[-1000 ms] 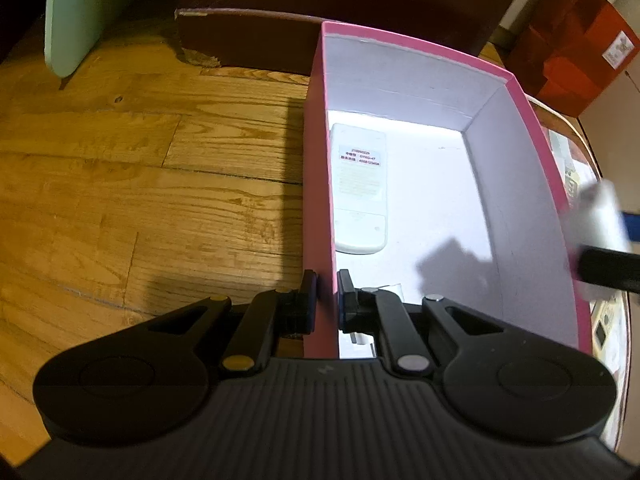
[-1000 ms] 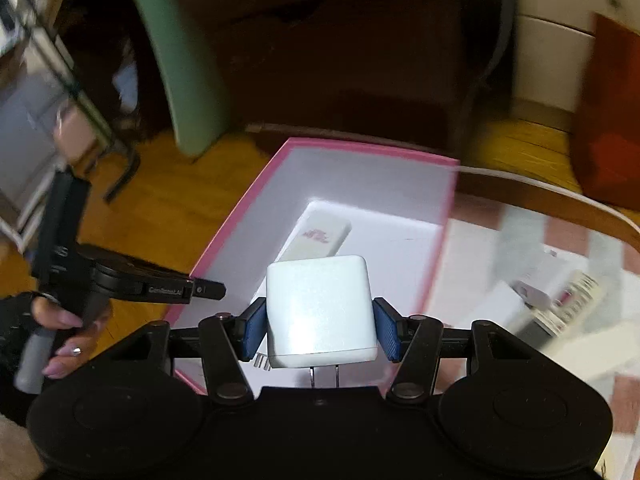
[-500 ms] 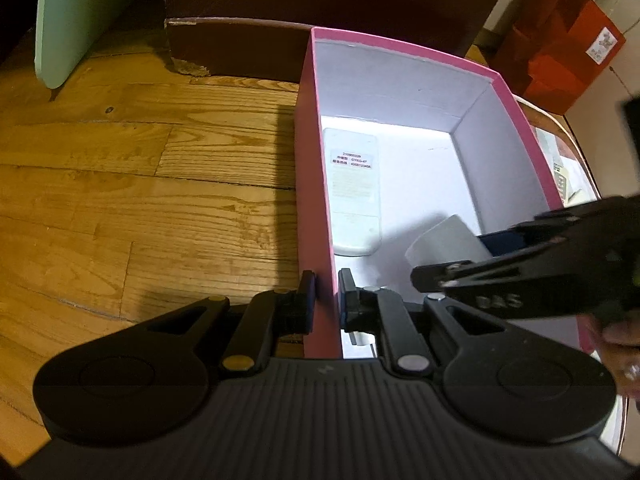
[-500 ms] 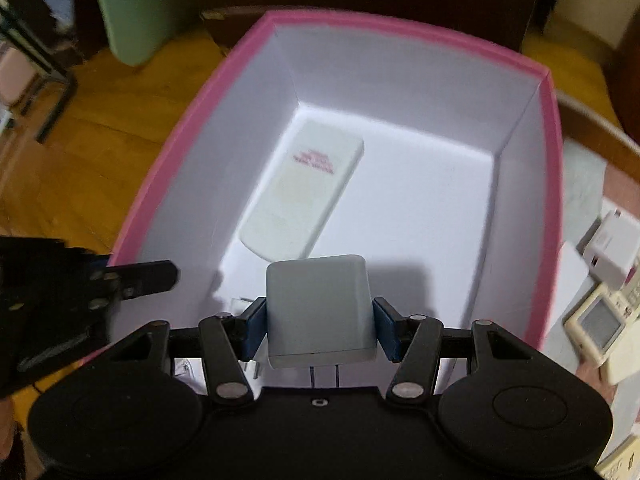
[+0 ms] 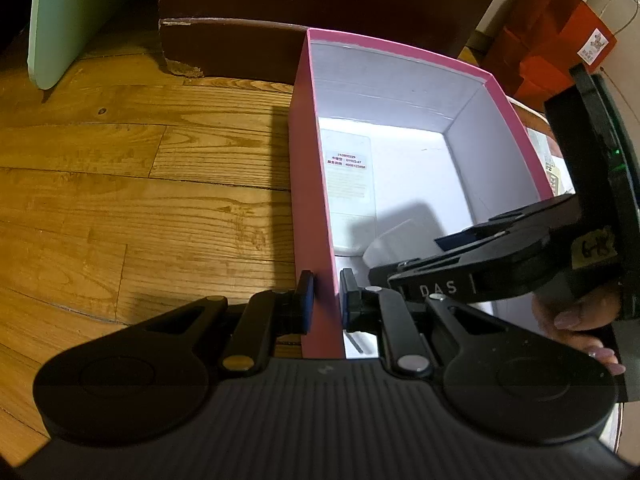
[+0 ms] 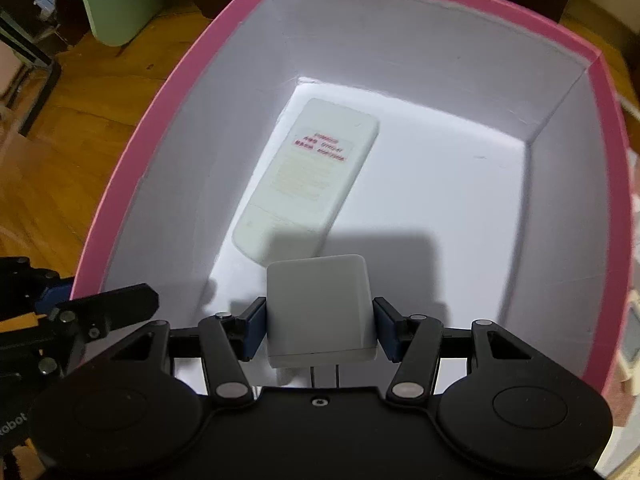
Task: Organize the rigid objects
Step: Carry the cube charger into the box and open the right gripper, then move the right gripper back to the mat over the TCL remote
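A pink box [image 5: 308,184] with a white inside [image 6: 448,208] stands on the wooden floor. My left gripper [image 5: 325,300] is shut on its near left wall. A white remote [image 6: 308,176] with a red-lettered label lies flat on the box floor, also seen in the left wrist view [image 5: 350,188]. My right gripper [image 6: 320,328] is shut on a white plug charger [image 6: 320,312] and holds it low inside the box, just short of the remote's near end. The charger shows in the left wrist view [image 5: 390,246] too.
A pale green panel [image 5: 56,20] and dark wooden furniture [image 5: 248,32] stand behind the box. Red paper bags [image 5: 560,36] sit at the back right. Small white items lie outside the box's right wall [image 6: 632,312].
My right gripper has come over the box and gone down into it with the charger. My left gripper has kept its hold on the box wall.
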Demonstrator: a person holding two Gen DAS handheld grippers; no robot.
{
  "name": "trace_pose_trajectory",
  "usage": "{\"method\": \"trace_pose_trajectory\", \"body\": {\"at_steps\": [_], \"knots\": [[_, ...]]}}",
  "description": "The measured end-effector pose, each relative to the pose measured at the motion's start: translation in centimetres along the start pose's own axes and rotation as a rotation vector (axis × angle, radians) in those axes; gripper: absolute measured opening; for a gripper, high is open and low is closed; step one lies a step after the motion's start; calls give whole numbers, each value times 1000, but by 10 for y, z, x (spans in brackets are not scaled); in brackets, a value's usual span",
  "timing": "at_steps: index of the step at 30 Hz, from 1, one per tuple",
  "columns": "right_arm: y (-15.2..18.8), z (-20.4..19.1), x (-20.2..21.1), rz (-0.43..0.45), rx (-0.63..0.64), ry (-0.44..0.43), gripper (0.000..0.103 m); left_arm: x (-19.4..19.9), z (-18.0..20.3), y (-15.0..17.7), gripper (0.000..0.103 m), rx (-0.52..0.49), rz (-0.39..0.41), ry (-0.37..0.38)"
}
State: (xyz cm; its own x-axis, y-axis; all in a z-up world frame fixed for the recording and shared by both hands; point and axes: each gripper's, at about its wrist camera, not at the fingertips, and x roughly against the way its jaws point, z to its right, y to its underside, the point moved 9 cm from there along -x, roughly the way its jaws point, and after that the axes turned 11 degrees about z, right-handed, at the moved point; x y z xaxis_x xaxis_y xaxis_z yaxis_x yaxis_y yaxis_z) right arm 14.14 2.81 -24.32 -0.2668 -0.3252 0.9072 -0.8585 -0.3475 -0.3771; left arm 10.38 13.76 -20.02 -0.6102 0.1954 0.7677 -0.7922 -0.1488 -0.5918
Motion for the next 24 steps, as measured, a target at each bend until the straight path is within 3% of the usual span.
{"method": "trace_pose_trajectory", "body": {"at_steps": [3,5,8,16,21,24], "knots": [[1,-3,2,6,16,-19,63,0,0,0,12,2,0,3],[-1,-6,11,49,53,-8,73,-1,-1,-1,12,3,-1,5],[-5,-13,33,118,98,-18,74,-1,-1,-1,12,4,-1,5],[-5,-1,124,351,105,-45,74,-1,-1,0,12,4,-6,6],[4,21,176,555,176,4,76,-1,-1,-1,12,8,-9,7],[8,40,197,668,137,-9,76,-1,-1,-1,12,8,-11,5]]}}
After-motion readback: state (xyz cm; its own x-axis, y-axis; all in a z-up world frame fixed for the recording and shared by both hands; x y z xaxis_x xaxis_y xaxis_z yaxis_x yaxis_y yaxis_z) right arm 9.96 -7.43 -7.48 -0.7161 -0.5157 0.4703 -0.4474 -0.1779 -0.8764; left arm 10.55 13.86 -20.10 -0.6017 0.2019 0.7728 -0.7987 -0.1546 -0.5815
